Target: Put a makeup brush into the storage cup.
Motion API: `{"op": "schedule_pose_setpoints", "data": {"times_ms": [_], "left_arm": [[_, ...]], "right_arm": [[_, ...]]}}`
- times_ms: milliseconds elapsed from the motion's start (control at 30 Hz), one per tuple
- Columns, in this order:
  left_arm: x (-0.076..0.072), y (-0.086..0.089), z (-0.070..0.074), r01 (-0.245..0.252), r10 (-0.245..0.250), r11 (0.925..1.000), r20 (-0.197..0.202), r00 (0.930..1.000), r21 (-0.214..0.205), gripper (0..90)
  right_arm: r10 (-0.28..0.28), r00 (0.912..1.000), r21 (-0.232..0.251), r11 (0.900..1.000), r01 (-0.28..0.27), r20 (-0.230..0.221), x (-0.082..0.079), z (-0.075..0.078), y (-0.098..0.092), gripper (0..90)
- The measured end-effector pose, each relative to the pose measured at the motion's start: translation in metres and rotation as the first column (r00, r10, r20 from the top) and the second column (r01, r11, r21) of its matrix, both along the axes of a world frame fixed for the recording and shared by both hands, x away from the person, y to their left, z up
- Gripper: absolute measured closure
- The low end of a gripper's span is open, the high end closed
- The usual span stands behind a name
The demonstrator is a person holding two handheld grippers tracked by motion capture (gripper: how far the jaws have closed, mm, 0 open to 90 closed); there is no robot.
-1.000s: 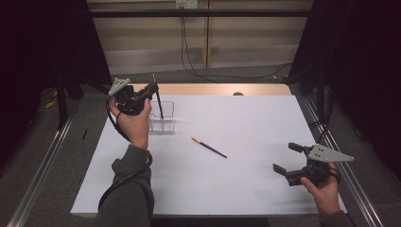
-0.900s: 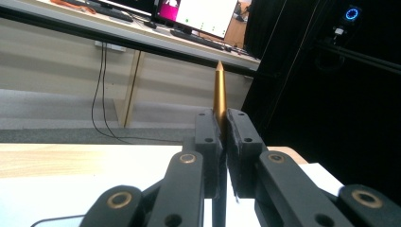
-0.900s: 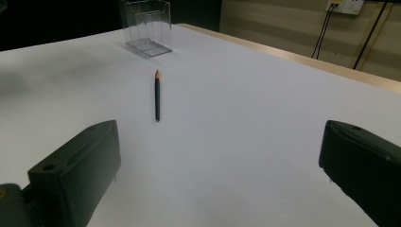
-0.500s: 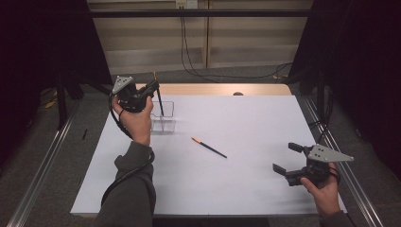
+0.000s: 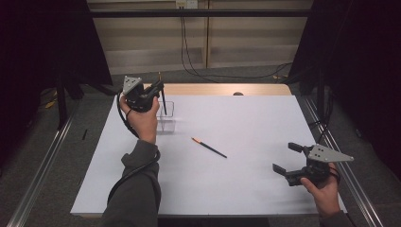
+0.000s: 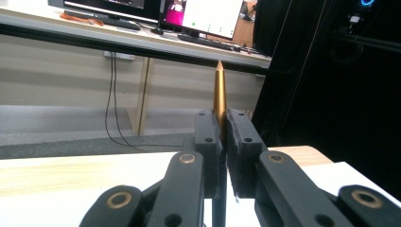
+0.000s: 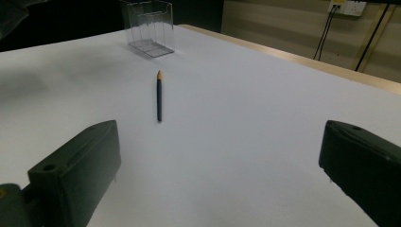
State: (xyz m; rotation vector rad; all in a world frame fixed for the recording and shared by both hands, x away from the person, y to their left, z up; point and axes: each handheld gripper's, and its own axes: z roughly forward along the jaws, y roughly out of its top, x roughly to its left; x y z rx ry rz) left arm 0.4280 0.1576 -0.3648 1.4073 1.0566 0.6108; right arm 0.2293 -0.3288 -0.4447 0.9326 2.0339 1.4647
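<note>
High view: the left tool (image 5: 158, 90) is clamped on a pencil (image 5: 163, 101) and holds it nearly upright, its lower end hanging just above the clear plastic holder (image 5: 167, 116) that stands directly beneath the tool. Held upright like this, it looks lined up to drop into the holder's open top. From the left gripper view, the gold sharpened end (image 6: 219, 92) rises between the closed jaws, so the blunt end would go in first. The right tool (image 5: 287, 158) waits low over the white surface (image 5: 246, 189), jaws wide apart and holding nothing. A second pencil (image 7: 159, 97) lies flat on the surface ahead of that tool, well apart from it, tip towards the holder. Nothing stands between either tool and its target.
</note>
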Motion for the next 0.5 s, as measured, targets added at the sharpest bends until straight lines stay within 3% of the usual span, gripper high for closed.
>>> {"op": "schedule_pose_setpoints", "data": {"times_ms": [500], "left_arm": [[0.0057,-0.0058,-0.0108,-0.015,0.015,0.9998,0.022,0.9996,0.016,84.2]], "right_arm": [[0.008,1.0,-0.001,1.0,-0.008,0.0,-0.0002,-0.0002,0.0016,0.0]]}}
